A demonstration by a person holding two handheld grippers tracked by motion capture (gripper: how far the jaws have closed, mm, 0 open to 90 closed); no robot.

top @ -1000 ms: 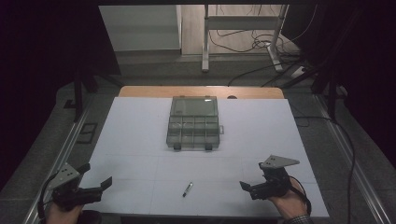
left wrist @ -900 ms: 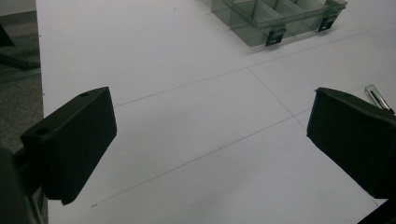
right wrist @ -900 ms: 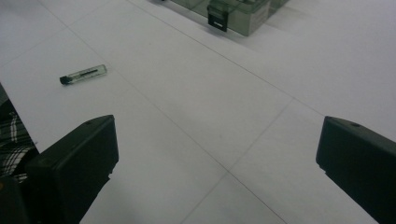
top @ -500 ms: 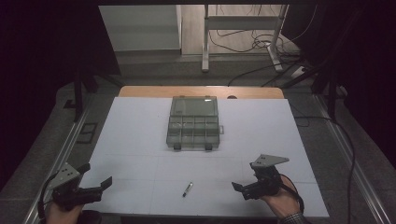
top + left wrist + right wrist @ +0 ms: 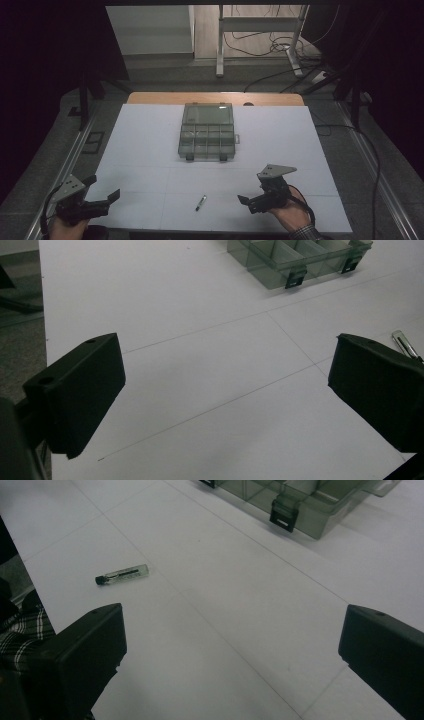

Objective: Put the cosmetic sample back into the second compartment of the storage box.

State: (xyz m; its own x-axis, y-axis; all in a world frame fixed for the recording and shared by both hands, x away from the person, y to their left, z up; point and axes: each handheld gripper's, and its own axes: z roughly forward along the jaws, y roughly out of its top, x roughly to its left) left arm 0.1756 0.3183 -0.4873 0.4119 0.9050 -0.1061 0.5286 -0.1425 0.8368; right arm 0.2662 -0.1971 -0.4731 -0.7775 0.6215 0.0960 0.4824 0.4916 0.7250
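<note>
A clear grey compartment box point(image 5: 206, 131) is sitting closed on the white tabletop point(image 5: 150, 150), its two dark latches facing the person; its divided compartments are showing through the lid, and whether anything is lying in them cannot be told. A small glass vial point(image 5: 200, 202) with a dark cap is lying flat on the tabletop, well in front of the box on the person's side, touching nothing. The right gripper point(image 5: 250, 202) is hovering in front of the box and off to its right, near the vial, jaws spread wide and holding nothing. The left gripper point(image 5: 107, 200) is hovering well in front of the box and far to its left, jaws likewise spread and empty
</note>
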